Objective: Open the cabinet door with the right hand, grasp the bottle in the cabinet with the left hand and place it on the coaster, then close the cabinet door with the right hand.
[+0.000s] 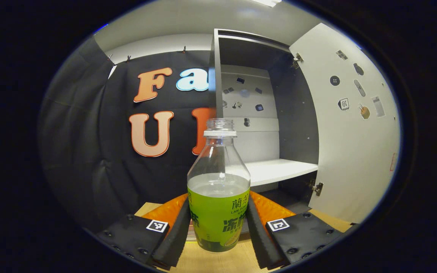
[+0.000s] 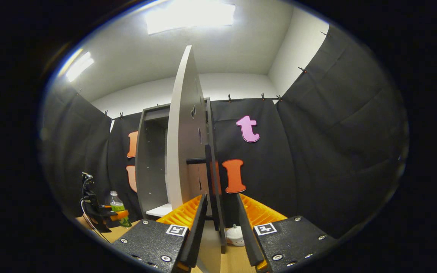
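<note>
Bottle out of cabinet, door open.
Left gripper (image 1: 218,231) clamped on uncapped bottle (image 1: 218,189) over table (image 1: 218,261); right gripper (image 2: 220,227) fingers apart around door handle (image 2: 212,189). Pending: release, door (image 2: 182,144) closing.

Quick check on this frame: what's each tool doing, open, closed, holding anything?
Left tool: closed on the green-labelled bottle, both fingers against its sides.
Right tool: open, fingers either side of the open cabinet door's handle bar, not clamped.
</note>
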`<act>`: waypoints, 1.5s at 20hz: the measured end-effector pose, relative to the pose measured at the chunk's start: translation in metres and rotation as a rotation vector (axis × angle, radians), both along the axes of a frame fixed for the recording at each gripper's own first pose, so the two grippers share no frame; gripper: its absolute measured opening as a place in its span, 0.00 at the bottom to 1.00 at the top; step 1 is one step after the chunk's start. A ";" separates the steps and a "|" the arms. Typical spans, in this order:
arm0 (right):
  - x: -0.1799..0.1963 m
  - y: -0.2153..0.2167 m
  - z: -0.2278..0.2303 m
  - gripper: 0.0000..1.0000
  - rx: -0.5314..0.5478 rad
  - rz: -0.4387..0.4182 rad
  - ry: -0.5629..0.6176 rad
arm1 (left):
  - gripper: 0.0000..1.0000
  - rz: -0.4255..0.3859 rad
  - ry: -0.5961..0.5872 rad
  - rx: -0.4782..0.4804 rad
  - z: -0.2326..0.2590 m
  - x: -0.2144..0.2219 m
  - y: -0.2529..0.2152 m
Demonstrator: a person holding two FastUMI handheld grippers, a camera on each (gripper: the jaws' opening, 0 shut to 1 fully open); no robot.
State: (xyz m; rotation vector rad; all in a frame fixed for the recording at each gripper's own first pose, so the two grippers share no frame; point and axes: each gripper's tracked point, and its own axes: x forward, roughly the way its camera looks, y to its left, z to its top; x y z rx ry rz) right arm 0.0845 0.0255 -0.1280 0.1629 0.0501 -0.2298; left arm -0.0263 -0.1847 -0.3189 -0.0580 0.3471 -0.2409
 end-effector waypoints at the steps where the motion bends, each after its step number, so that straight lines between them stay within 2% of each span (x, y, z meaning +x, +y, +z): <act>1: 0.000 0.001 0.000 0.49 0.005 -0.001 -0.005 | 0.80 0.006 0.003 0.001 -0.006 -0.005 0.004; 4: 0.002 0.003 0.002 0.49 0.021 0.004 -0.020 | 0.80 0.017 0.008 -0.026 -0.022 -0.022 0.018; 13: 0.007 0.001 0.004 0.49 0.042 -0.003 -0.047 | 0.79 0.079 0.052 -0.025 -0.072 -0.072 0.070; 19: 0.005 0.002 0.002 0.58 0.050 -0.003 -0.035 | 0.80 0.083 0.078 -0.035 -0.097 -0.108 0.084; 20: 0.006 -0.001 0.002 0.54 0.042 -0.006 -0.032 | 0.80 0.078 0.091 -0.033 -0.104 -0.114 0.084; 21: 0.005 -0.003 0.000 0.60 0.032 -0.010 -0.027 | 0.78 0.074 0.101 -0.030 -0.111 -0.119 0.084; 23: 0.004 -0.006 -0.001 0.64 0.018 -0.018 -0.019 | 0.80 0.076 0.116 -0.031 -0.121 -0.127 0.086; 27: 0.003 -0.005 -0.003 0.68 0.021 -0.016 -0.007 | 0.80 0.112 0.171 -0.073 -0.150 -0.139 0.096; 28: 0.002 -0.005 -0.003 0.68 0.022 -0.016 -0.003 | 0.82 0.117 0.186 -0.069 -0.157 -0.144 0.097; 30: 0.001 -0.004 -0.005 0.68 0.024 -0.016 0.004 | 0.80 0.132 0.197 -0.060 -0.166 -0.149 0.102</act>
